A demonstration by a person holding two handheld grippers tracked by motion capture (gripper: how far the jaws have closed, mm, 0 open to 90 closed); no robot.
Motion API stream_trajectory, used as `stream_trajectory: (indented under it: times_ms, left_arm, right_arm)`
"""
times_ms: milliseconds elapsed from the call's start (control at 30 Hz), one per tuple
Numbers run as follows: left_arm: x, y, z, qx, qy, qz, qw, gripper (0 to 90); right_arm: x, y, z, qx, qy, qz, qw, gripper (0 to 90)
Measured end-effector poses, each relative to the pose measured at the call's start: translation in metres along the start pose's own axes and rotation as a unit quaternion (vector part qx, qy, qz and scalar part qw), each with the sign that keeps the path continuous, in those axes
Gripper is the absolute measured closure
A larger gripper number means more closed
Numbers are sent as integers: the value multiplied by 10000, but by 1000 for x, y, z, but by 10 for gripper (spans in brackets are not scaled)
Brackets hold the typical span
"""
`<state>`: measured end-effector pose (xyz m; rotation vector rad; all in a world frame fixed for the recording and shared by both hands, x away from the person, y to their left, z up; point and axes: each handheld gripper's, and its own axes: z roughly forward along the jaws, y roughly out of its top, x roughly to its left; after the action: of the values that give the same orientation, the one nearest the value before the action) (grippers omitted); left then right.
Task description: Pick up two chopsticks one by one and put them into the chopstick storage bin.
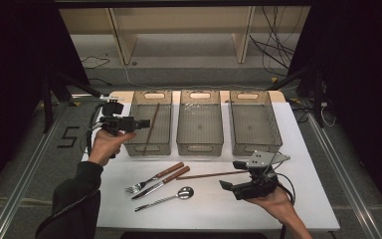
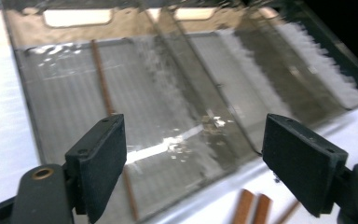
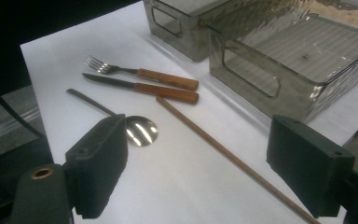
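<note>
While both hand-held grippers gape empty, thin brown chopstick point(image 1: 152, 121) leans in left bin point(image 1: 149, 147).

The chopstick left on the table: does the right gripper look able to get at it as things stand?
Probably yes. The right gripper has open, empty jaws, and the chopstick on the table lies bare on the white table just ahead of them, apart from the knife and the spoon.

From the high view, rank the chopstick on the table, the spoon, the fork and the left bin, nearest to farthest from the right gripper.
Measured from the right gripper in the high view:
1. Chopstick on the table, its end right beside the jaws.
2. Spoon, just to their left.
3. Fork, farther left, past the knife.
4. Left bin, at the back left, holding another chopstick.
</note>
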<state>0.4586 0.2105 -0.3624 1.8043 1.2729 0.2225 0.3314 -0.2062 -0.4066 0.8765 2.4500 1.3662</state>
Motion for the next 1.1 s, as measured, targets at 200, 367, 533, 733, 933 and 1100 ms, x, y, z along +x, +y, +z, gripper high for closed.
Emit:
stream_trajectory:
  times_ms: [200, 367, 533, 733, 933, 1100]
  left_arm:
    - [-15, -23, -20, -253, -271, 165, 9992, 204]
    - [-27, -43, -28, -410, -486, 320, 9975, 189]
    - [-36, -62, -28, -404, -647, 486, 9959, 182]
    - [-42, -88, -27, -334, -736, 615, 9948, 174]
    - [-47, -109, -30, -428, -894, 633, 9931, 170]
    - [-51, -122, -27, -447, -916, 660, 9926, 169]
  right_arm:
    - [-8, 13, 5, 306, -72, -190, 9993, 222]
    - [-15, 27, 14, 678, -155, -403, 9968, 234]
    - [-24, 39, 29, 1191, -95, -552, 9913, 246]
    - [-25, 45, 53, 1933, 4, -864, 9773, 288]
    - [-28, 44, 74, 2451, 105, -1151, 9626, 340]
    - [-29, 42, 88, 2864, 153, -1359, 9483, 385]
